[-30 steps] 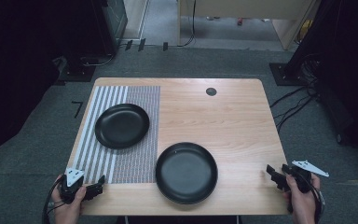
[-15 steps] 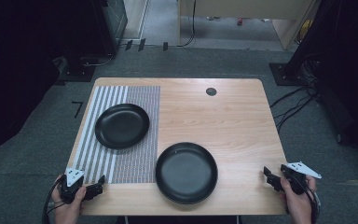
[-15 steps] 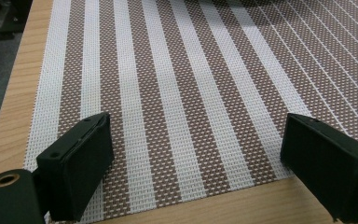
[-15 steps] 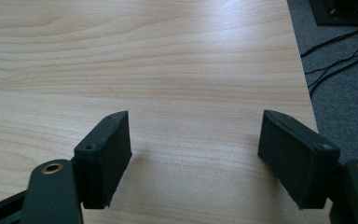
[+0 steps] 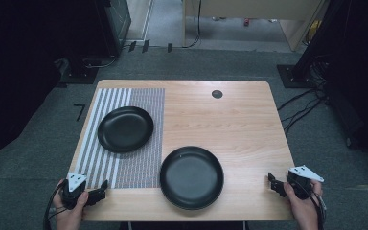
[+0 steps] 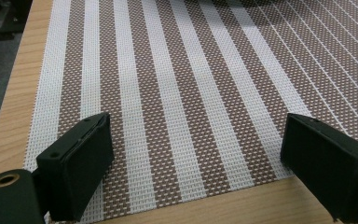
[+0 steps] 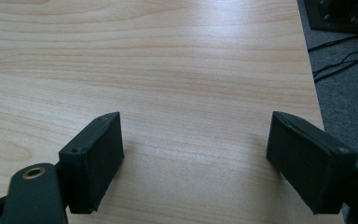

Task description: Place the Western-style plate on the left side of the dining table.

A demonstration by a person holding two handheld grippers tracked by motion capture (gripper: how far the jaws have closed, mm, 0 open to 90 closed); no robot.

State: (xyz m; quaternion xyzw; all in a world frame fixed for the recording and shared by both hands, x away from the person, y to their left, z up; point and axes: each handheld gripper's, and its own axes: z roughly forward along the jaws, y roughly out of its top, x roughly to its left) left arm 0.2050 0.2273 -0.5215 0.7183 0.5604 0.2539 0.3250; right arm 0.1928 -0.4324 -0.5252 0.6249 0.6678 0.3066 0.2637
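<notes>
A black plate rests on the striped placemat at the table's left. A second, larger black plate lies on the bare wood near the front edge. At the front left corner my left gripper is open, and its jaws straddle the placemat's near edge with nothing between them. My right gripper hovers at the front right corner, well right of the larger plate. Its jaws have just been opening and stand open over bare wood, holding nothing.
The wooden table has a small black round disc set in near its far edge. Grey carpet surrounds the table, with cables on the floor at the right and dark equipment at the back left.
The right gripper has shifted a little to the left, over the table's front right corner. The left gripper and both plates have not moved.
</notes>
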